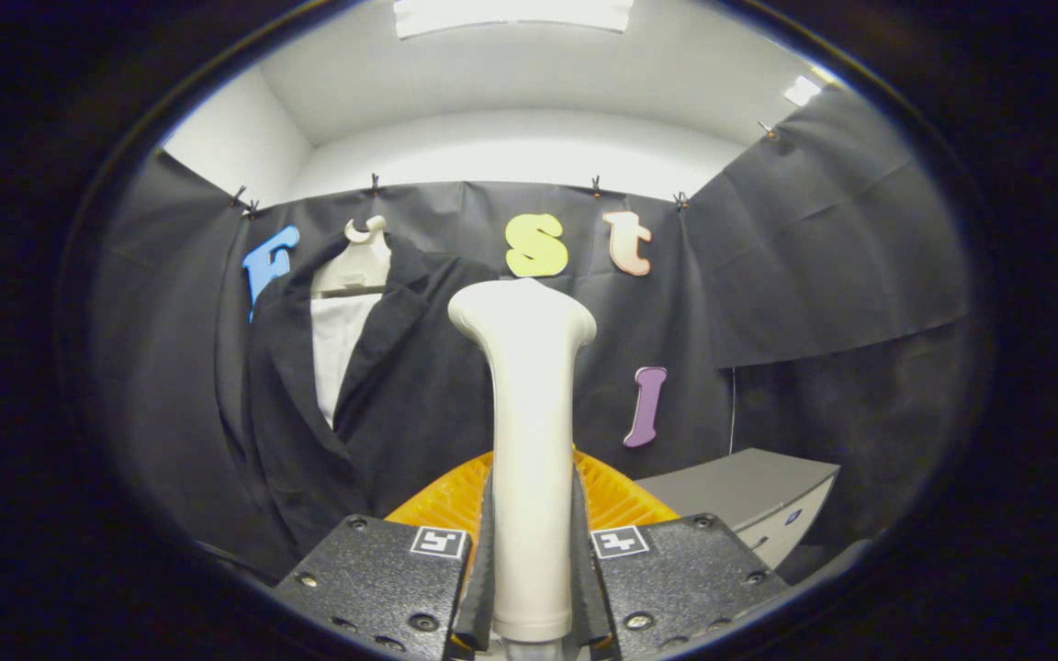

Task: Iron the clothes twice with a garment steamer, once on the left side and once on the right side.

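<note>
The gripper [531,569] is closed on the steamer [529,431] — both fingers press its handle, head upright just ahead. The jacket [345,404] hangs on a hanger [359,262] beyond, toward the left, apart from the head. Risk: the smooth handle may twist in the grip on contact — the head then skews off the cloth.

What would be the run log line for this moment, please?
gripper: shut on steamer | steamer: upright, lifted | jacket: on hanger, beyond fingers, untouched | ironing: not yet begun
</note>
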